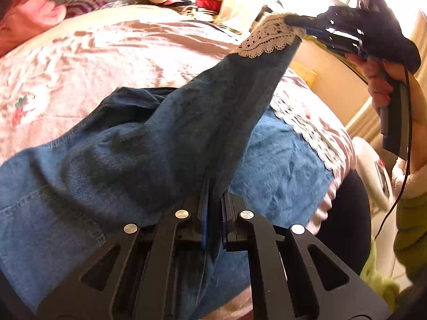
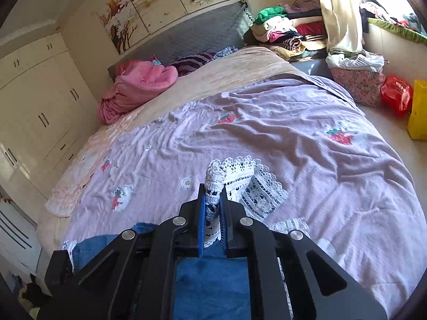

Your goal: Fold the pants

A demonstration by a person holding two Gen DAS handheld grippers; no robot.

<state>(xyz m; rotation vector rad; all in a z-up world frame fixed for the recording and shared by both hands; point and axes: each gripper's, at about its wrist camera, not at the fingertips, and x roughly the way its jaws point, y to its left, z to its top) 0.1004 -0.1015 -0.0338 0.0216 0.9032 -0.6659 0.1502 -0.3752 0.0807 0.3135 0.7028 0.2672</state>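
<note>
- The left gripper [image 1: 213, 200] is clenched on a fold of blue denim: the cloth runs down between its two blue pads and out below them, at the near edge of the bed.
- The right gripper [image 2: 213, 202] is clenched on the white lace cuff [image 2: 234, 181] of one leg; in the right wrist view the lace stands bunched between the pads and spills out to the right of them.
- In the left wrist view the right gripper, held in a person's hand [image 1: 381, 80], is up off the bed towards the far right edge, with the cuff pinched at its tip.
- The pants [image 1: 133, 154] hang between the two grips: one leg rises as a taut band from the left gripper up to the raised cuff, while the rest lies spread on the pink bedspread [image 2: 293, 138] along the near edge.
- The second leg lies flat under the lifted one, its own lace hem [image 1: 307, 130] pointing to the right edge of the bed.
- Long axis: the lifted leg slants from the near edge up and away to the far right; cuffs to the right, and the wider body of the pants to the left.
- Progress, as I judge it: the fold is only starting. One leg is gripped and lifted, but no finished crease shows yet. Laying that leg over, smoothing it and folding along the length are still to do.
</note>
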